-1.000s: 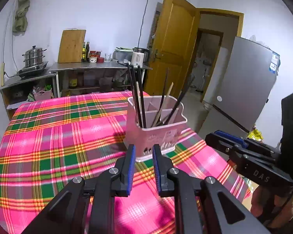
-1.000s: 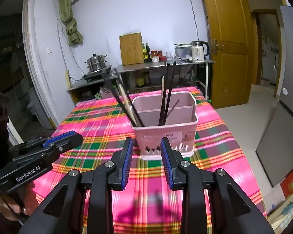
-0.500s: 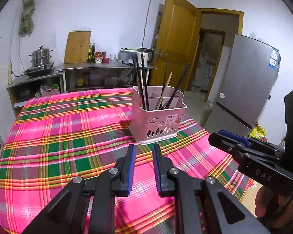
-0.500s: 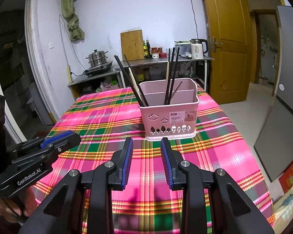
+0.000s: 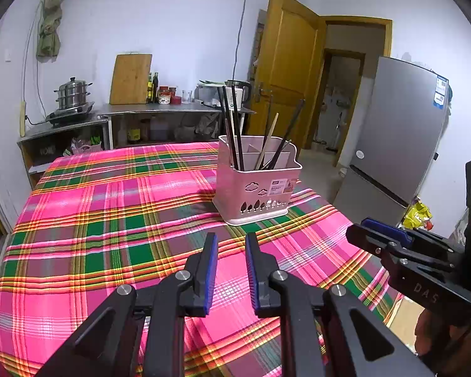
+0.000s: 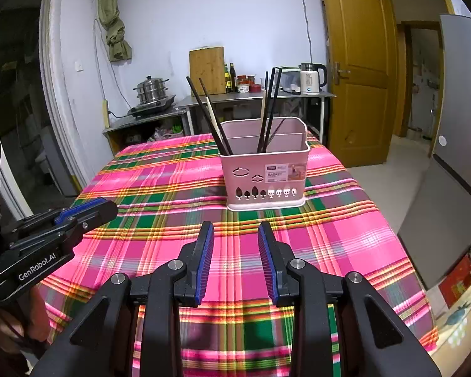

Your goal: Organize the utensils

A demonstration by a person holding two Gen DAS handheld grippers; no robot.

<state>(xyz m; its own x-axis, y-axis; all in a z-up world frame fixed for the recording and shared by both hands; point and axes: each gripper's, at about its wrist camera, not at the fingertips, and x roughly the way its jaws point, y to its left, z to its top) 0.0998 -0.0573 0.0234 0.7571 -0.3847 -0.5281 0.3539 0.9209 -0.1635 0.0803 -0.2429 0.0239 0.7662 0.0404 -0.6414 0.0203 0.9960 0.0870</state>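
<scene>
A pink utensil basket (image 5: 257, 188) (image 6: 267, 176) stands upright on the plaid tablecloth (image 5: 110, 220) (image 6: 160, 188), toward its far right side. Several dark and pale chopsticks (image 5: 235, 132) (image 6: 210, 116) lean inside its compartments. My left gripper (image 5: 230, 242) hovers over the cloth short of the basket, with a narrow gap between its blue pads and nothing in it. My right gripper (image 6: 235, 232) also hangs back from the basket, open wider and empty. Each gripper shows in the other's view, the right gripper (image 5: 373, 232) and the left gripper (image 6: 91, 209), held by a person's hands.
The table's right edge drops off near a grey fridge (image 5: 402, 144) (image 6: 455, 157). Behind the table runs a steel counter (image 5: 160, 110) with a steamer pot (image 5: 73, 94), a cutting board (image 6: 207, 69) and a kettle (image 6: 311, 78). A wooden door (image 6: 358, 62) stands open.
Both grippers have drawn back from the basket, which now looks smaller and farther away. More of the tablecloth lies between the fingertips and it. Neither jaw gap has changed.
</scene>
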